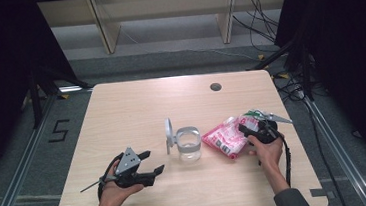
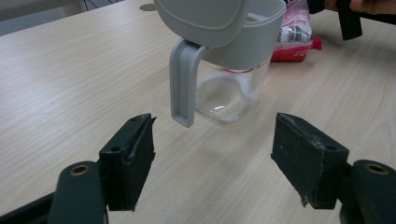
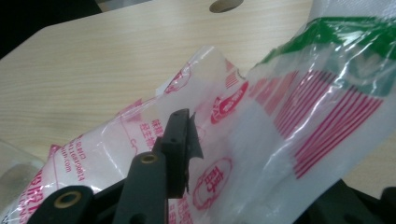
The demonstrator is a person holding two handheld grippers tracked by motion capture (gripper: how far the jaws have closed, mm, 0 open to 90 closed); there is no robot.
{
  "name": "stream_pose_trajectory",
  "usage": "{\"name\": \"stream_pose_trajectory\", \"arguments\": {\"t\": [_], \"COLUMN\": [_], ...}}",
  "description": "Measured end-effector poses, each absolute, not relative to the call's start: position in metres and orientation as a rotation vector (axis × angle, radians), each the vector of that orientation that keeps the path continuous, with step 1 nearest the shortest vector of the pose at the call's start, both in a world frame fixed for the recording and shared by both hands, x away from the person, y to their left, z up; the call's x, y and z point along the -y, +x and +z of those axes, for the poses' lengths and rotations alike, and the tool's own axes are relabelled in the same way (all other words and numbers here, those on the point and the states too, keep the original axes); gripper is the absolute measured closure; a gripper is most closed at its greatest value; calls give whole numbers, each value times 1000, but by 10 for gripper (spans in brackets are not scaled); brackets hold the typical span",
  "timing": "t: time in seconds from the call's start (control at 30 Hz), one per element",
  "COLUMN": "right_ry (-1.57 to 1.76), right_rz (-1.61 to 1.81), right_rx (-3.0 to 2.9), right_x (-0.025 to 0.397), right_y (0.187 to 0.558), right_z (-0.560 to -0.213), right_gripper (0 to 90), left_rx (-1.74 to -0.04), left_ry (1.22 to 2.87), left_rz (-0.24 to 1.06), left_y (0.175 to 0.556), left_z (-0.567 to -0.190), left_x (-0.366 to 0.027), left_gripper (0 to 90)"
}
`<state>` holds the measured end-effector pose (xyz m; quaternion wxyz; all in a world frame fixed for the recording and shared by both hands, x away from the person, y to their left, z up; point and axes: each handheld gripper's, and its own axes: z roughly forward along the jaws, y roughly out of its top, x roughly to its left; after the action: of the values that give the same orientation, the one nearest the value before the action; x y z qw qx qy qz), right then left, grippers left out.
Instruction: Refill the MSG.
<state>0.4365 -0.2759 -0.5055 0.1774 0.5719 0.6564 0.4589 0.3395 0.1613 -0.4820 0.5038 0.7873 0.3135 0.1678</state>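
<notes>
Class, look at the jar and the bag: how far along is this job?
Done: the jar stands on the table with its lid swung open. In hand: the right gripper is at the bag, the plastic wrapped round its fingers. The left gripper waits open near the jar. Left: the jar looks empty, so probably filling it.

Light wooden surface [image 1: 131, 107] with a dark round grommet hole [image 1: 215, 86] near its far edge. Black cables [image 1: 259, 21] lie on the floor [image 1: 177, 58] beyond the far right corner.

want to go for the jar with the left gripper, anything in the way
Nothing visible. The left gripper has open fingers aimed at the jar, with bare table between them. Its flipped-up lid hangs on the near side.
</notes>
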Motion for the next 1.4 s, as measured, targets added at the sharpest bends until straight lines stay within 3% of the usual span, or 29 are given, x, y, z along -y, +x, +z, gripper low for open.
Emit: {"name": "stream_pose_trajectory", "arguments": {"t": [0.3,1.4], "right_ry": [1587,967], "right_rz": [1315,1464], "right_rx": [-1884,-1956], "right_x": [270,245], "right_y": [438,383], "right_z": [-505,-426], "right_gripper": [900,900], "left_rx": [-757,-741], "left_ry": [1901,1932], "left_rz": [408,364], "left_y": [339,332], "left_z": [-481,-489], "left_x": [-162,-144], "left_gripper": [289,290]}}
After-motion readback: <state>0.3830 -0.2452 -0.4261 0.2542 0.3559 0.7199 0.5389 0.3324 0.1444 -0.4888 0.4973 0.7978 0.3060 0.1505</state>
